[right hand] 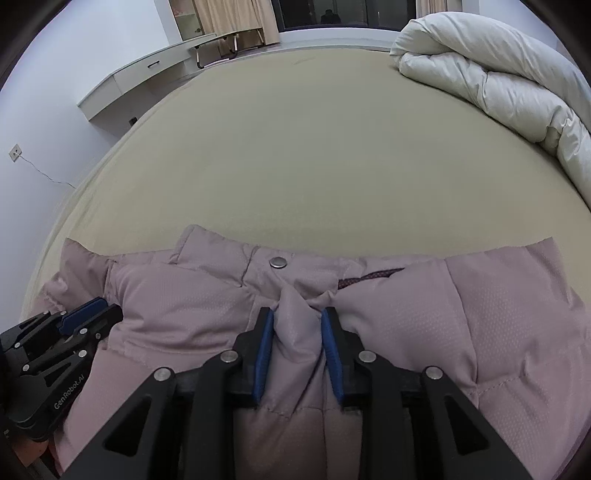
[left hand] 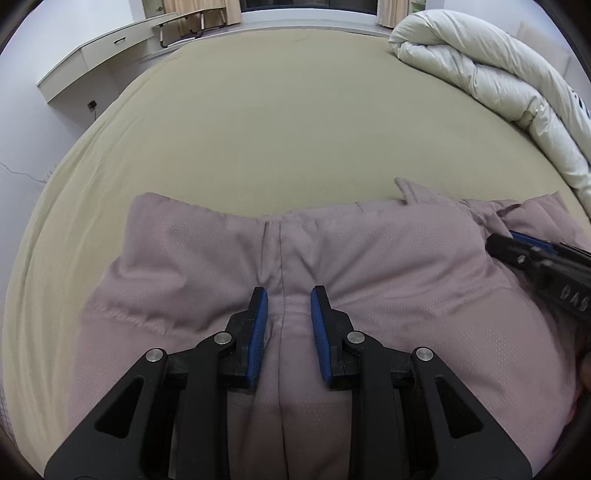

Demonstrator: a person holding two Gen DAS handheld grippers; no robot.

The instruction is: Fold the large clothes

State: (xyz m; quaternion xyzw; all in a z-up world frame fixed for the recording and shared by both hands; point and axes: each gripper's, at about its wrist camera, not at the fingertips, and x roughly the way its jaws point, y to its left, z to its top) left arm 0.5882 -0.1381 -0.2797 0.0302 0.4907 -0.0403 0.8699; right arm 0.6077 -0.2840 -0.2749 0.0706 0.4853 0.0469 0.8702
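Note:
A mauve padded jacket (left hand: 221,254) lies at the near edge of a beige bed (left hand: 277,122); it also shows in the right wrist view (right hand: 177,310), with a metal snap button (right hand: 277,262) near its far hem. My left gripper (left hand: 288,295) grips a fold of the jacket along a seam, jaws partly closed on the fabric. My right gripper (right hand: 297,314) pinches a raised ridge of the jacket between its blue pads. Each gripper shows in the other's view: the right one (left hand: 517,240) at the right, the left one (right hand: 92,310) at the left.
A rolled white duvet (left hand: 498,77) lies at the bed's far right, also in the right wrist view (right hand: 498,74). A white desk (left hand: 92,55) and a folding table (left hand: 192,22) stand by the left wall. A window is at the back.

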